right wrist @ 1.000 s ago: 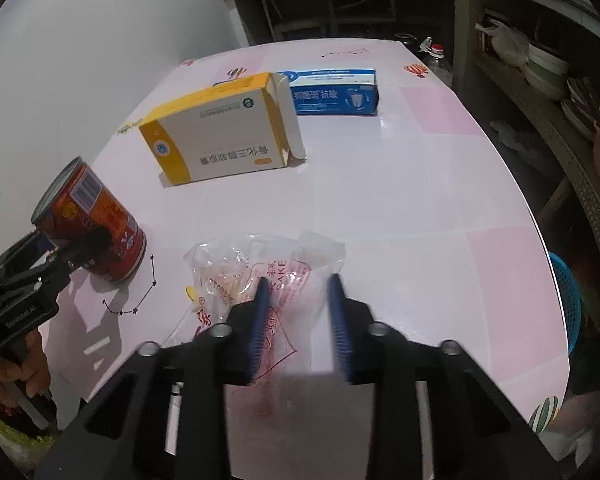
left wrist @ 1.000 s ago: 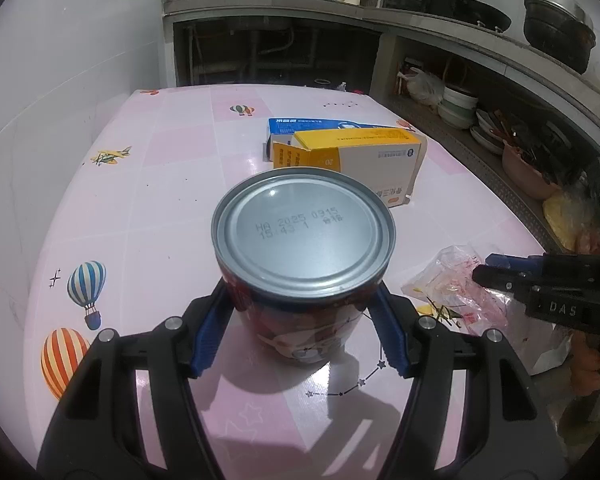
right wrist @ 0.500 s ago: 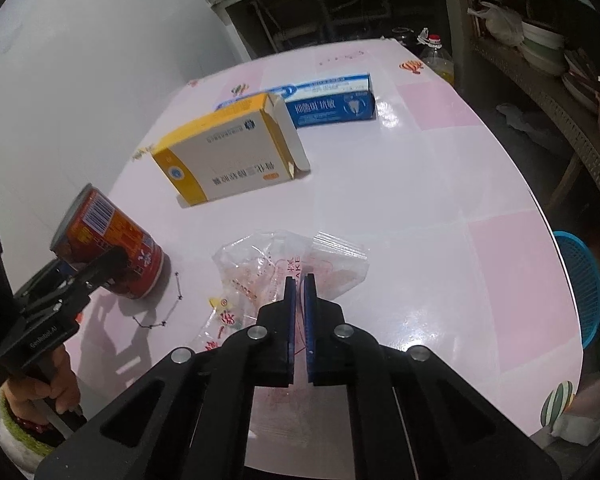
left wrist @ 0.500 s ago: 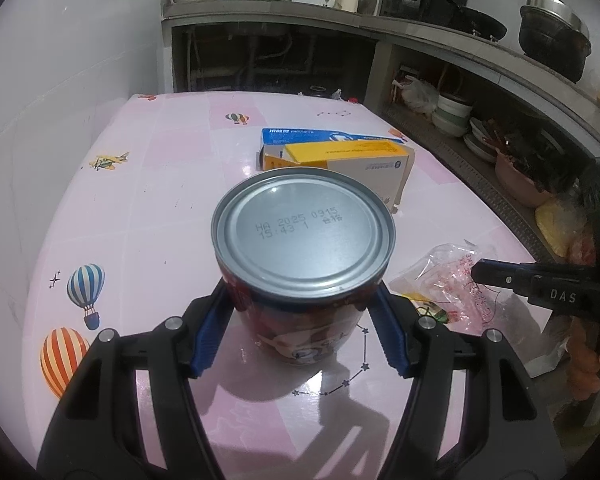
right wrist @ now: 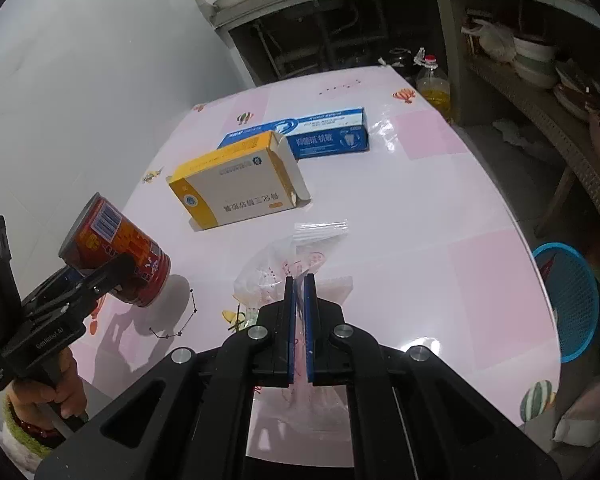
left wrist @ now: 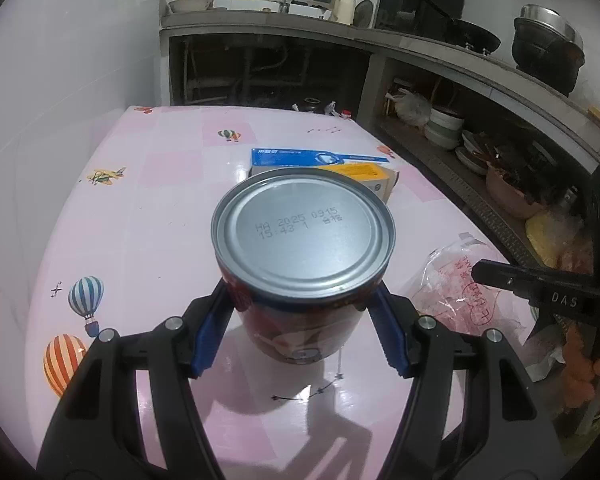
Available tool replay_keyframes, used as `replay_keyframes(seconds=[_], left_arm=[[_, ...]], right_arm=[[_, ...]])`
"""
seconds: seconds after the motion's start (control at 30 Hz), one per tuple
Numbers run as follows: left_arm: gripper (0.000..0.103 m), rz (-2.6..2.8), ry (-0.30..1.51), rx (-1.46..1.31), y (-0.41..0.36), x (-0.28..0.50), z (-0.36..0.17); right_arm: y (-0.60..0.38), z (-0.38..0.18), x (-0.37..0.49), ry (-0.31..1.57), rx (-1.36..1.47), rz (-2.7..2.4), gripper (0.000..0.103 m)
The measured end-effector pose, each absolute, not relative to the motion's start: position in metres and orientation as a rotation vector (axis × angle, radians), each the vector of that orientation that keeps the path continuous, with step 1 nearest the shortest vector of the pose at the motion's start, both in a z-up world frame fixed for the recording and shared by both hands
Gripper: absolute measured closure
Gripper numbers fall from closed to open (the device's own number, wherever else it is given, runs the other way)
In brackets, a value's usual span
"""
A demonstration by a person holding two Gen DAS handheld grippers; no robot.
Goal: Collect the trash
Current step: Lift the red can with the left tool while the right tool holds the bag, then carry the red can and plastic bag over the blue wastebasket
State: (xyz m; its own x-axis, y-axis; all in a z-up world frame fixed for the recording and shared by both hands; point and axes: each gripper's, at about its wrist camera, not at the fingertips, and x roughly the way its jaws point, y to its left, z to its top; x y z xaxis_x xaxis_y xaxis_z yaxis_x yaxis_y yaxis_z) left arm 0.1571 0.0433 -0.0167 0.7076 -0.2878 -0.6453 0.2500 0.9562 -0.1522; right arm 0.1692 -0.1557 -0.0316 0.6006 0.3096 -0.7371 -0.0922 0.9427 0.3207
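Item one: my left claw (left wrist: pixel 300 332) is clamped on the can (left wrist: pixel 302 240), which I carry tilted, just clear of the surface (right wrist: pixel 420 208). Item two: my right claw (right wrist: pixel 299 292) has just been closing and now pinches the clear bag (right wrist: pixel 284 264), most of which still trails on the surface ahead of it. The blue basket (right wrist: pixel 568 300) stands on the floor off the surface's right edge, nearer my right hand, so I judge the bag goes there first, the can crossing after; yellow box (right wrist: pixel 236 188) and blue box (right wrist: pixel 328 132) remain further back.
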Motion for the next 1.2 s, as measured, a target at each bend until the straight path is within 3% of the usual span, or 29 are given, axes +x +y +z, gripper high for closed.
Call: replay_keyframes(seconds=[1.2], left_arm=[[0.041,-0.590,0.719,-0.003,-0.131,0.187,0.019]], right_arm=[[-0.293,-0.014,0.132,0.771,0.453,0.114,0.099]])
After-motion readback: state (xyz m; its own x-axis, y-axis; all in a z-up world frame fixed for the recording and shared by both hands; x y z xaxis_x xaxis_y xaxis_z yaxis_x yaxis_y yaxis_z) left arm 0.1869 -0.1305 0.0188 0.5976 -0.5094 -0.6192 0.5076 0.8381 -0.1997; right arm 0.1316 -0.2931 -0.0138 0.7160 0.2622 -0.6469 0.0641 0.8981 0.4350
